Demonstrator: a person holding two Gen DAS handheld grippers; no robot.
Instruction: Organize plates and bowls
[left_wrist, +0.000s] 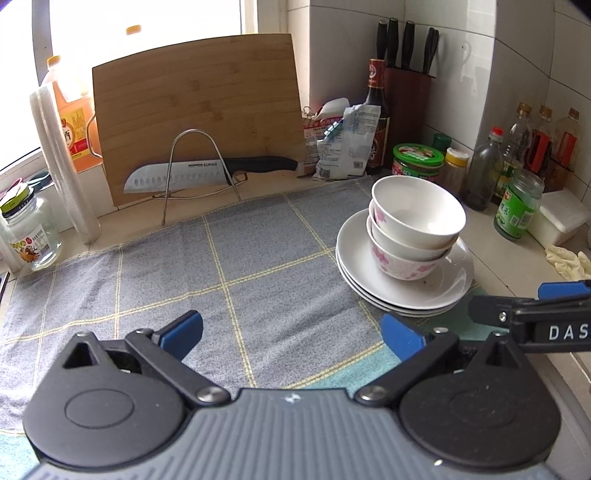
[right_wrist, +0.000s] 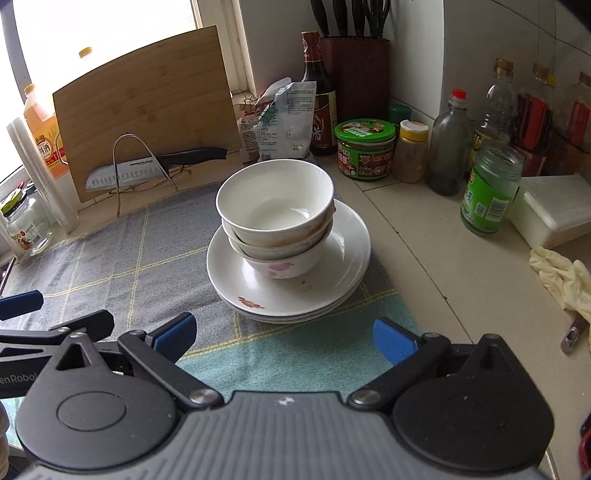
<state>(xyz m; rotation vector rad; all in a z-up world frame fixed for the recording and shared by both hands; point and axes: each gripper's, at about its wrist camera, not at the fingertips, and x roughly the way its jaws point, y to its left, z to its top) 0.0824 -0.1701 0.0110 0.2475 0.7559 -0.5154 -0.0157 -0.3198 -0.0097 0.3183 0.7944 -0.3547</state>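
1. A bamboo cutting board (left_wrist: 199, 110) leans upright at the bench's back edge, near the window.
2. A knife (left_wrist: 207, 170) rests in a wire rack (left_wrist: 192, 173) before it.
3. A checked cloth (left_wrist: 184, 266) covers the bench's middle.
4. A knife block (left_wrist: 408, 107) stands in the back corner.
5. A green-lidded jar (right_wrist: 365, 147) sits near bottles along the right wall.

White bowls (right_wrist: 275, 206) with pink flowers; grey checked cloth (left_wrist: 184, 273).
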